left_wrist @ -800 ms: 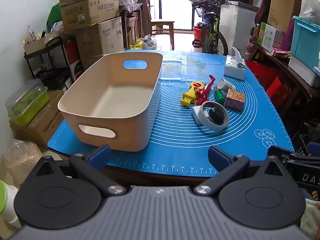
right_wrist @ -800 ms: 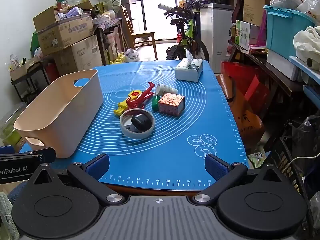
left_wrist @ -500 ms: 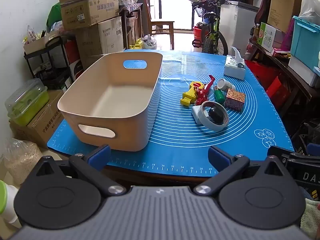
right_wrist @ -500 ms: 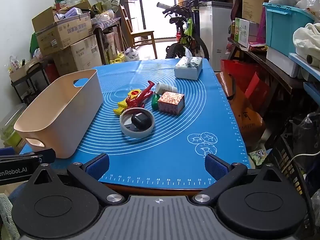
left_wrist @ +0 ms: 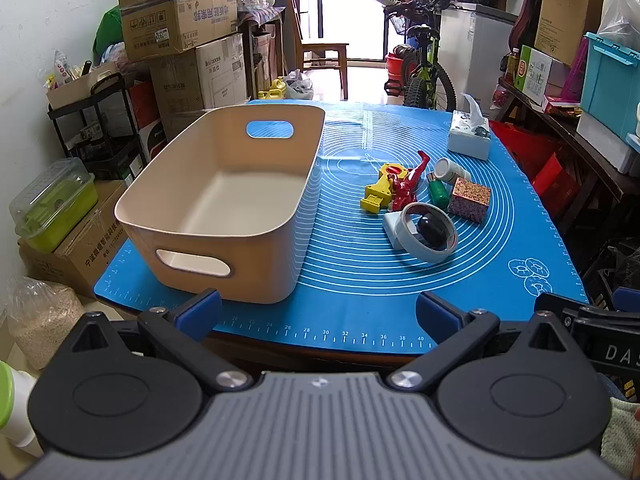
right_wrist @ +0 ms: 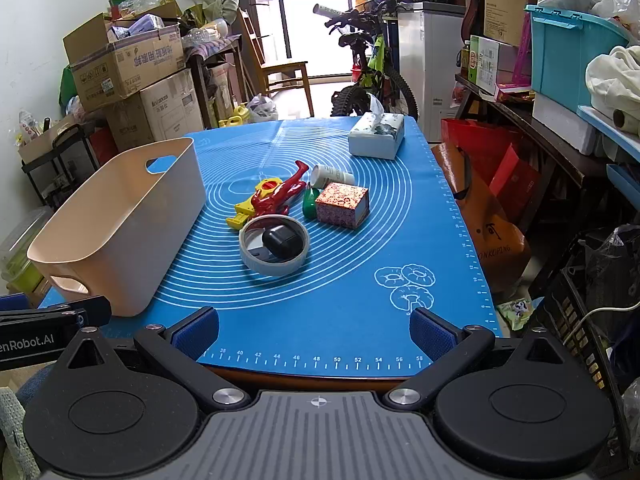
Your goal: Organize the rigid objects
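An empty beige bin (left_wrist: 224, 204) (right_wrist: 116, 224) with handle cutouts stands on the left of the blue mat (left_wrist: 360, 280) (right_wrist: 340, 300). To its right lies a cluster: a grey tape roll (left_wrist: 430, 232) (right_wrist: 274, 258) around a black object (right_wrist: 280, 240), a red figure (left_wrist: 406, 186) (right_wrist: 280, 196) on a yellow toy (left_wrist: 380, 190) (right_wrist: 250, 208), a green bottle (left_wrist: 438, 194), a white bottle (right_wrist: 332, 176) and a patterned box (left_wrist: 469, 199) (right_wrist: 342, 204). My left gripper (left_wrist: 318, 316) and right gripper (right_wrist: 314, 332) hover open and empty at the mat's near edge.
A tissue box (left_wrist: 470, 136) (right_wrist: 376, 136) sits at the mat's far right. Cardboard boxes (left_wrist: 180, 20), a bicycle (right_wrist: 372, 76) and a chair (right_wrist: 280, 68) crowd the room behind the table. Shelves with a teal crate (right_wrist: 572, 48) line the right side.
The right wrist view has shifted slightly, so that gripper has drifted a little. The left gripper and the objects on the mat have stayed put.
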Demonstrator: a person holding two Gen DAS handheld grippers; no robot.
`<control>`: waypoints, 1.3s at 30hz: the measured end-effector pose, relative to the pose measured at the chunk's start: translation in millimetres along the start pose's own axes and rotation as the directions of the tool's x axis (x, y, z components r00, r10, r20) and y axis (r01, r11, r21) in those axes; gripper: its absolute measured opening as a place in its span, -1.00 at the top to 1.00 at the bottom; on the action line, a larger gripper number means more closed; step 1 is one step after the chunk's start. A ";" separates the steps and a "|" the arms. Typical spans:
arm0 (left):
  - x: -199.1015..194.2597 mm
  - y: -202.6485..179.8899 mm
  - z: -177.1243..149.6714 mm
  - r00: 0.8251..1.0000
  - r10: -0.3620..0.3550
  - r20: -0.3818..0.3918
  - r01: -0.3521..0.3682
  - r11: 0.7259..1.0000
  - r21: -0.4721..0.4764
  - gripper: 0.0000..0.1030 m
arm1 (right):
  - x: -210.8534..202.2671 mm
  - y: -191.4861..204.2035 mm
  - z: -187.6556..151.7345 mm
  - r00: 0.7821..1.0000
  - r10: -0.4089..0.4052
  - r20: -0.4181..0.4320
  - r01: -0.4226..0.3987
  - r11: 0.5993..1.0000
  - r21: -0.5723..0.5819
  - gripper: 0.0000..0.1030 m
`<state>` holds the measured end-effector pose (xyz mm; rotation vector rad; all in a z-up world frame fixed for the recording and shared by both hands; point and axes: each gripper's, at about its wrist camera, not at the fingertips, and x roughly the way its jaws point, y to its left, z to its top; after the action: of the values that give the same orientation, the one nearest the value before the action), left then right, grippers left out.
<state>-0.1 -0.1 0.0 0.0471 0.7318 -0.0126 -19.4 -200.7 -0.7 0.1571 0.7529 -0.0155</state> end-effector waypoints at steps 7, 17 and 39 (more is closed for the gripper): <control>-0.1 0.1 0.0 1.000 0.000 0.001 0.000 1.000 0.000 -0.99 | 3.9 -3.6 -0.4 1.000 -0.001 -0.003 0.001 1.000 0.006 -0.96; -0.3 0.1 0.0 1.000 -0.002 0.000 0.002 1.000 -0.002 -0.99 | 1.9 0.0 1.2 1.000 -0.004 -0.009 0.004 1.000 0.008 -0.96; -0.2 0.3 0.0 1.000 -0.003 -0.001 0.003 1.000 -0.003 -0.99 | 2.8 -0.5 0.9 1.000 -0.005 -0.013 0.005 1.000 0.009 -0.96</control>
<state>-0.3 0.1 0.1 0.0427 0.7332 -0.0144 -16.8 -201.2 -2.1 0.1637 0.7661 -0.0227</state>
